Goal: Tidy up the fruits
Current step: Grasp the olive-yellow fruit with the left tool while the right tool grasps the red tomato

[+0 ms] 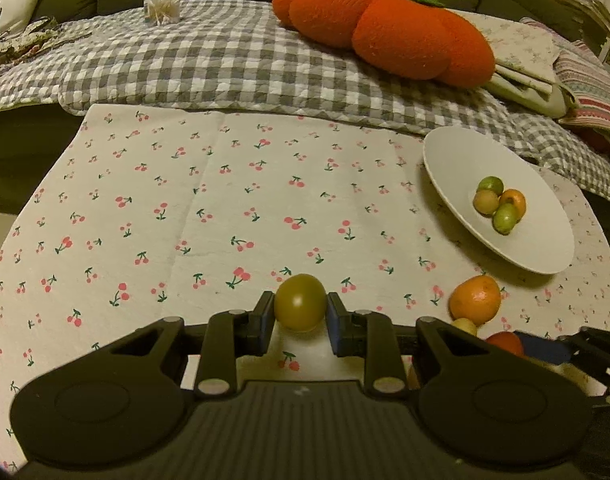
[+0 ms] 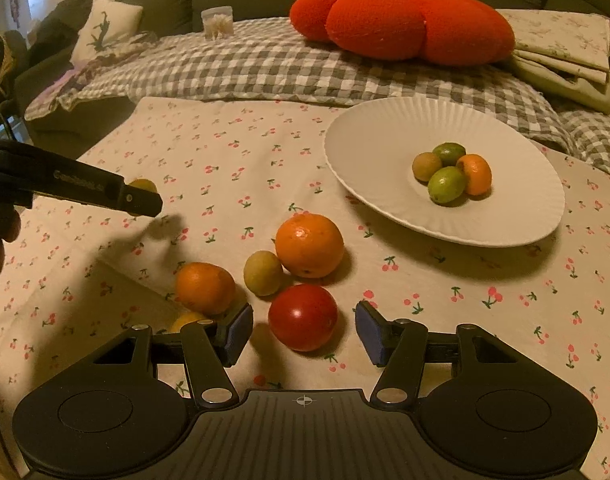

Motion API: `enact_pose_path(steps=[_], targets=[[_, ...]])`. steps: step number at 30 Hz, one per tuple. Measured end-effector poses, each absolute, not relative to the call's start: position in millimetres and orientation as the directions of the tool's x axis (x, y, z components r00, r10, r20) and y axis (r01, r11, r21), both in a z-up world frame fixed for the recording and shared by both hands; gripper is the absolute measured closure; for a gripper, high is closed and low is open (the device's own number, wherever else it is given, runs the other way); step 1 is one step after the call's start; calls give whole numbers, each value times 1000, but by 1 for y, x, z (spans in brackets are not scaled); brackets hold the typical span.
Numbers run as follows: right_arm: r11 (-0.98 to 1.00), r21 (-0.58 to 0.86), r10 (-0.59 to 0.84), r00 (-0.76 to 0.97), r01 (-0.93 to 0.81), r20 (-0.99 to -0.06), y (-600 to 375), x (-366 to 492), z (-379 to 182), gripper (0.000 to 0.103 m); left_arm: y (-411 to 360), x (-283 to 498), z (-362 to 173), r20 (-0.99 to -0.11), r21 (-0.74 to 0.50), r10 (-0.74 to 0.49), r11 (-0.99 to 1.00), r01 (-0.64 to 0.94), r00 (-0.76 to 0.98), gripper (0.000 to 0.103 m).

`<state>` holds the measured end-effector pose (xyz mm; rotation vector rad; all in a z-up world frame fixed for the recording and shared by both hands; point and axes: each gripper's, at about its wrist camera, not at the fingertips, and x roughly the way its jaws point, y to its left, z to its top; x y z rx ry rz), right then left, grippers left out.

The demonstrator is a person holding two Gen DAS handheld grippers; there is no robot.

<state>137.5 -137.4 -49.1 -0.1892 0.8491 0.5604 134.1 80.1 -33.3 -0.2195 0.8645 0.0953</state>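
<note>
My left gripper is shut on a yellow-green round fruit and holds it above the cherry-print cloth; in the right wrist view it shows at the left with the fruit peeking out. My right gripper is open around a red tomato on the cloth, pads apart from it. Beside the tomato lie a large orange, a smaller orange, a green-yellow fruit and a partly hidden yellow fruit. The white plate holds several small fruits.
A grey checked quilt and an orange pumpkin cushion lie on the sofa behind the table. A clear box of cotton swabs stands on the quilt. Folded linens lie at the back right. The plate also shows in the left wrist view.
</note>
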Motion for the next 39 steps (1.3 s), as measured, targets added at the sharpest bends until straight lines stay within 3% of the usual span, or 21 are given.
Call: enact_pose_path(steps=[2,4,39], targets=[[836,61,396,523,-546,-755,-136,137,-50,65,79,133,-32,-760,-150,-4,974,-169,649,78],[836,51,391,529,-546,-753,-134,137,-49,67,77,133,-31,-760,-148,-3,975,-168,650,78],[865,111,413,570,-489,-711,-158,143,-9,68,52,136,-19,-717,-93,7,990,-105,697,78]])
